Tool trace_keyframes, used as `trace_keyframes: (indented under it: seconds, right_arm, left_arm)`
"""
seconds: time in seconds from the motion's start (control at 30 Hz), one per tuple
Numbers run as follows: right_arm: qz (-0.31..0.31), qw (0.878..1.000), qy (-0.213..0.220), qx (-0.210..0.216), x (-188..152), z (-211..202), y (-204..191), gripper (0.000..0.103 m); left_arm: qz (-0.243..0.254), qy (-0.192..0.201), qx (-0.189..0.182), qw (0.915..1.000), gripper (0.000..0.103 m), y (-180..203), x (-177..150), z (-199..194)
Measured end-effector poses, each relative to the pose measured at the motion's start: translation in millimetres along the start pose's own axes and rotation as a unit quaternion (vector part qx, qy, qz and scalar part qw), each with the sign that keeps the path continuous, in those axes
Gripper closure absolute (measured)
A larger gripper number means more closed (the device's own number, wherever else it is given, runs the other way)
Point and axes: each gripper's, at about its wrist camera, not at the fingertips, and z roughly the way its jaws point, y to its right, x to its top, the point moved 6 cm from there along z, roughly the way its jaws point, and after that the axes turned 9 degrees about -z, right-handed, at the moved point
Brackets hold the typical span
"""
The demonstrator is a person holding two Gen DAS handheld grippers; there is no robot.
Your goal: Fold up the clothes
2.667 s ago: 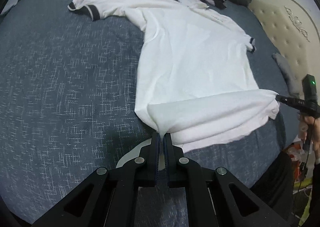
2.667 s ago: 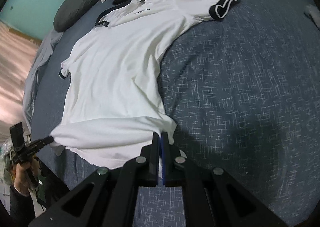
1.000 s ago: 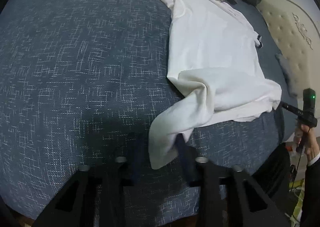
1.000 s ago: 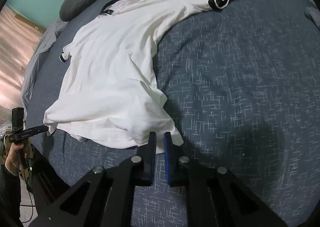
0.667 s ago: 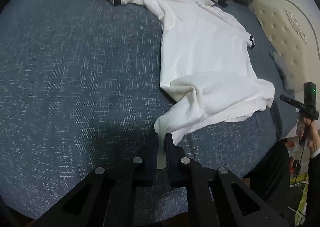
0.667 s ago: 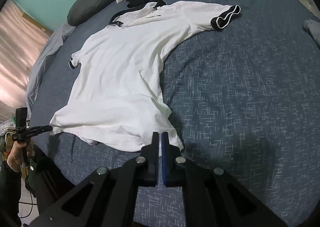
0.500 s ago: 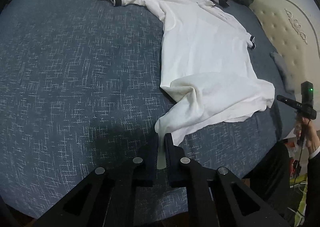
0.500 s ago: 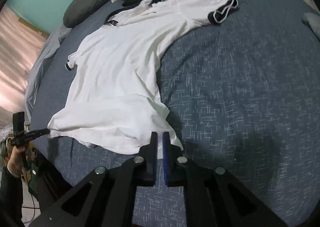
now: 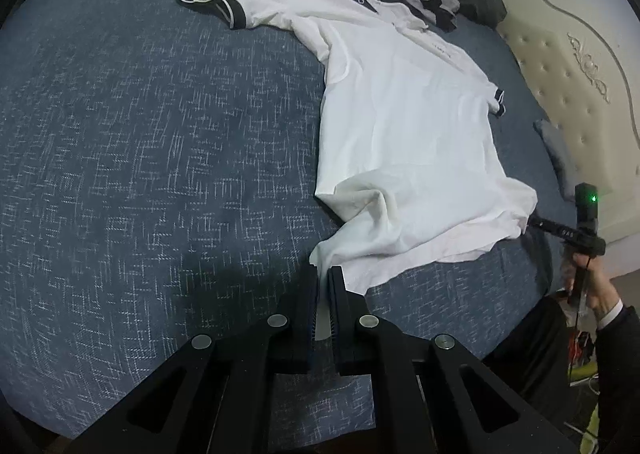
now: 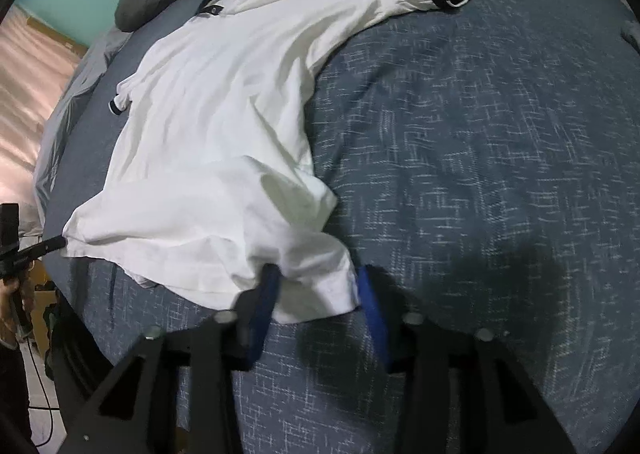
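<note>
A bed covered in a dark blue, white-flecked bedspread (image 9: 160, 141) fills both views. A white short-sleeved polo shirt with black cuffs (image 9: 404, 125) is spread toward 1 o'clock. One hem corner is pinched by the closed left gripper (image 9: 324, 274). The right gripper (image 10: 318, 286) is opening, the other corner lying loose between its jaws. Hem-squaring seems underway; regrasping is judged next. The right view is blurred, and pad contact is unclear.
</note>
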Motion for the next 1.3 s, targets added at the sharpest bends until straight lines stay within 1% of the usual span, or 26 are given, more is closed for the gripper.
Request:
trace_keyframes:
  seconds: [0.03, 0.07, 0.13, 0.3, 0.37, 0.5, 0.57, 0.6, 0.63, 0.67, 0.7, 0.73, 0.77, 0.8, 0.97, 1.13, 1.2, 1.23, 1.27, 1.3]
  right_arm:
    - [-0.003, 1.000, 0.005, 0.000, 0.5, -2.7, -1.0, 0.087]
    - [-0.007, 1.000, 0.010, -0.001, 1.1, -5.5, -2.1, 0.092]
    - [-0.013, 1.000, 0.017, -0.002, 2.7, -12.8, -3.0, 0.096]
    - [-0.024, 0.999, 0.036, 0.002, 8.3, -40.7, -4.8, 0.097]
    - [-0.029, 0.999, 0.042, 0.003, 10.9, -51.5, -6.8, 0.097]
    - [-0.040, 0.998, 0.050, 0.004, 16.3, -64.7, -15.3, 0.098]
    - [-0.044, 0.998, 0.050, 0.004, 15.9, -67.2, -17.7, 0.098]
    - [-0.045, 0.998, 0.051, 0.005, 15.4, -67.8, -18.4, 0.098]
    - [-0.044, 0.998, 0.050, 0.006, 14.8, -67.0, -18.7, 0.098]
    - [-0.043, 0.998, 0.050, 0.006, 13.5, -66.0, -18.2, 0.098]
    - [-0.042, 0.998, 0.049, 0.007, 12.2, -64.9, -17.7, 0.098]
    - [-0.041, 0.998, 0.049, 0.008, 11.0, -63.8, -17.4, 0.098]
    - [-0.040, 0.998, 0.048, 0.008, 10.0, -62.6, -17.0, 0.098]
    - [-0.039, 0.998, 0.047, 0.008, 9.3, -61.4, -16.3, 0.098]
    - [-0.031, 0.999, 0.045, 0.007, 8.2, -54.9, -12.8, 0.098]
    - [-0.031, 0.999, 0.042, 0.010, 8.3, -50.1, -15.1, 0.098]
    - [-0.032, 0.998, 0.043, 0.011, 8.6, -51.0, -17.0, 0.098]
    - [-0.033, 0.998, 0.045, 0.013, 8.8, -51.9, -17.6, 0.098]
    - [-0.033, 0.998, 0.046, 0.014, 9.0, -52.8, -18.1, 0.098]
    - [-0.033, 0.998, 0.047, 0.014, 9.6, -54.0, -18.4, 0.097]
  left_arm:
    - [0.000, 0.002, 0.000, 1.0000, 0.097, 0.3, 0.9, -1.3]
    - [0.001, 0.004, 0.001, 1.0000, 0.098, 0.7, 2.3, -3.2]
    - [0.001, 0.009, 0.000, 1.0000, 0.101, 1.7, 5.0, -7.9]
    - [-0.001, 0.025, -0.004, 0.9997, 0.101, 3.0, 11.2, -20.4]
    - [0.002, 0.021, -0.002, 0.9998, 0.101, 3.9, 9.6, -18.9]
    - [0.011, -0.012, 0.013, 0.9998, 0.101, 5.4, 0.5, 0.7]
    - [0.014, -0.032, 0.021, 0.9992, 0.098, 4.9, -3.8, 11.8]
    - [0.015, -0.036, 0.022, 0.9990, 0.097, 4.2, -4.4, 15.3]
    - [0.014, -0.037, 0.024, 0.9989, 0.093, 2.0, -4.3, 18.4]
    - [0.009, -0.039, 0.029, 0.9988, 0.084, -1.6, -3.8, 21.2]
    - [0.005, -0.039, 0.034, 0.9987, 0.079, -5.1, -3.3, 23.3]
    - [0.001, -0.041, 0.036, 0.9985, 0.064, -8.2, -3.4, 25.5]
    - [0.000, -0.043, 0.036, 0.9984, 0.058, -10.4, -4.2, 28.0]
    - [0.000, -0.046, 0.039, 0.9982, 0.056, -12.3, -5.2, 30.4]
    - [0.001, -0.056, 0.052, 0.9971, 0.056, -20.3, -8.2, 44.9]
    - [-0.003, -0.053, 0.051, 0.9973, 0.058, -24.1, -7.5, 54.0]
    - [0.004, -0.052, 0.044, 0.9977, 0.077, -21.8, -8.6, 54.5]
    - [0.007, -0.052, 0.041, 0.9978, 0.093, -20.8, -9.1, 54.7]
    - [0.009, -0.052, 0.039, 0.9978, 0.096, -20.1, -9.6, 54.1]
    - [0.012, -0.052, 0.040, 0.9978, 0.096, -19.5, -9.8, 52.9]
